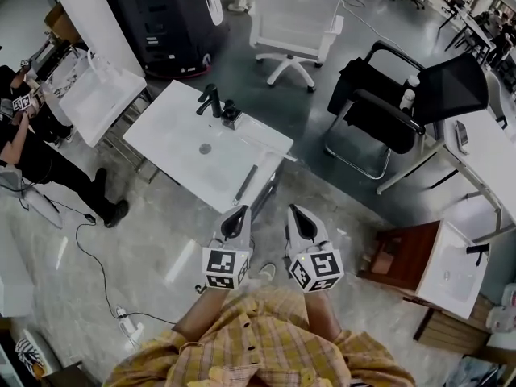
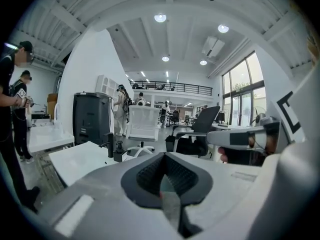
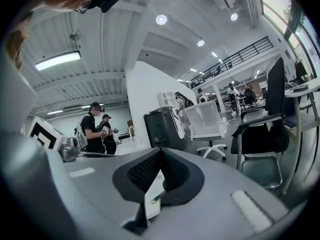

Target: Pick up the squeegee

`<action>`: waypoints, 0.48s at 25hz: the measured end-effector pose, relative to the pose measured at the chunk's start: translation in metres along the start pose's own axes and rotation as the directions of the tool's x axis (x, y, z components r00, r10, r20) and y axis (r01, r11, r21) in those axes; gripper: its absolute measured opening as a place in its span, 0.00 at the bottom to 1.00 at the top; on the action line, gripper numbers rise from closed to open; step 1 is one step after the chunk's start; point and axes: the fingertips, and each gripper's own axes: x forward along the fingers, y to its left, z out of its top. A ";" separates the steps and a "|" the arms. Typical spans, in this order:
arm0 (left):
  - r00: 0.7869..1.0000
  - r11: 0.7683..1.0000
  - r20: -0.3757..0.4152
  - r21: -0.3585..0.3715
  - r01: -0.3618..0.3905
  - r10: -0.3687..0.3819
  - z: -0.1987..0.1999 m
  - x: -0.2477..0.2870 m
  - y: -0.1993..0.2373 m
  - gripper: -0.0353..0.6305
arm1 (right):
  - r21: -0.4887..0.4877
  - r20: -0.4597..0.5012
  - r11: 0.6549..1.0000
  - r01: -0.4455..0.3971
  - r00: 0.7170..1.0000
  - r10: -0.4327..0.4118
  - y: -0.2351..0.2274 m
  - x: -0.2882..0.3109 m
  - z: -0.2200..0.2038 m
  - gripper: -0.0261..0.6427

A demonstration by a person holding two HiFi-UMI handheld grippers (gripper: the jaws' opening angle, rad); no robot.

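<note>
Grey flooring is surrounding a white sink unit [image 1: 173, 131]; the squeegee [image 1: 246, 182] is lying on its near right side. Just short of it, the left gripper [image 1: 235, 216] and right gripper [image 1: 297, 216] are hovering, both closed and empty.

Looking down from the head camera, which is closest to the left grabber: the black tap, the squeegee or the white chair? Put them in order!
From the left gripper:
1. Squeegee, just ahead, near the front edge of the sink top.
2. Black tap, at the sink top's far side.
3. White chair, beyond the sink top, at the picture's top.
</note>
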 end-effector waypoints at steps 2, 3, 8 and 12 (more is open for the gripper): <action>1.000 1.000 -0.015 -0.001 0.004 -0.004 -0.001 0.010 0.003 0.05 | 0.002 -0.009 1.000 0.001 1.000 -0.001 -0.004 0.007 -0.002 0.04; 1.000 1.000 -0.023 0.003 0.005 -0.005 -0.001 0.016 0.005 0.05 | 0.011 -0.011 1.000 0.000 1.000 0.000 -0.007 0.011 -0.001 0.04; 0.996 1.000 -0.088 0.001 0.010 -0.010 -0.005 0.042 0.017 0.05 | 0.083 -0.021 0.997 0.001 1.000 0.001 -0.019 0.036 0.000 0.04; 0.988 1.000 -0.156 0.005 0.007 -0.006 -0.014 0.062 0.032 0.05 | 0.081 -0.053 0.997 0.013 0.999 -0.008 -0.021 0.057 -0.009 0.04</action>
